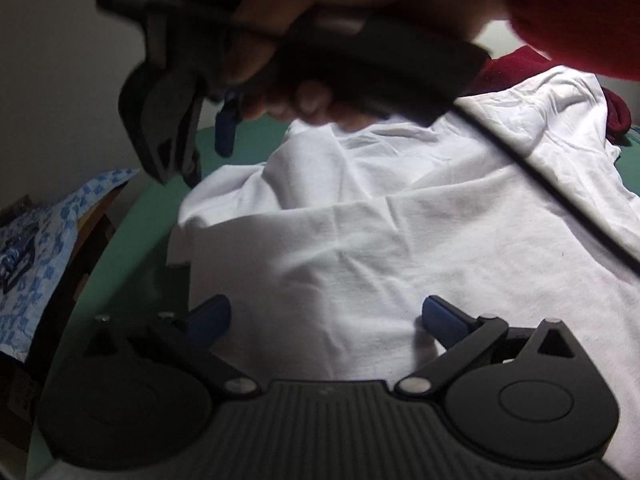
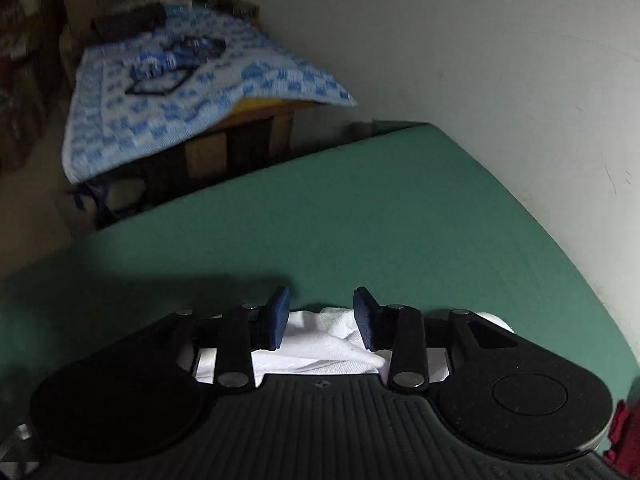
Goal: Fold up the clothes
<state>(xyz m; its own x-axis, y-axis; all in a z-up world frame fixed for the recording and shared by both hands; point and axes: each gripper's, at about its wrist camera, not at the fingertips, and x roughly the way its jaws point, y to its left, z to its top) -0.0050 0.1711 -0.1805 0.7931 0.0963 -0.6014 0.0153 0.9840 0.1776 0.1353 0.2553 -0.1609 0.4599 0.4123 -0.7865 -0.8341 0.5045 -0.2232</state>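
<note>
- The white shirt (image 1: 400,232) lies spread on the green table (image 1: 132,240), creased all over, with one edge folded over on itself and a loose flap bunched up at the far side.
- In the right wrist view, a crumpled corner of the white shirt (image 2: 320,344) shows low between the fingers, just above the gripper's body.
- The left gripper (image 1: 326,316) hangs low over the shirt with its blue pads wide apart and nothing between them.
- The right gripper (image 2: 322,316) has its jaws part open; cloth lies in the gap, but the pads do not press it.
- From the left wrist view, the right gripper (image 1: 200,148) is held above the shirt's far edge by a hand (image 1: 304,96) in a red sleeve (image 1: 580,8).
- A red cloth (image 1: 516,66) lies beyond the shirt.
- A blue patterned cloth (image 2: 192,92) covers furniture beside the table, near a pale wall (image 2: 480,60).
</note>
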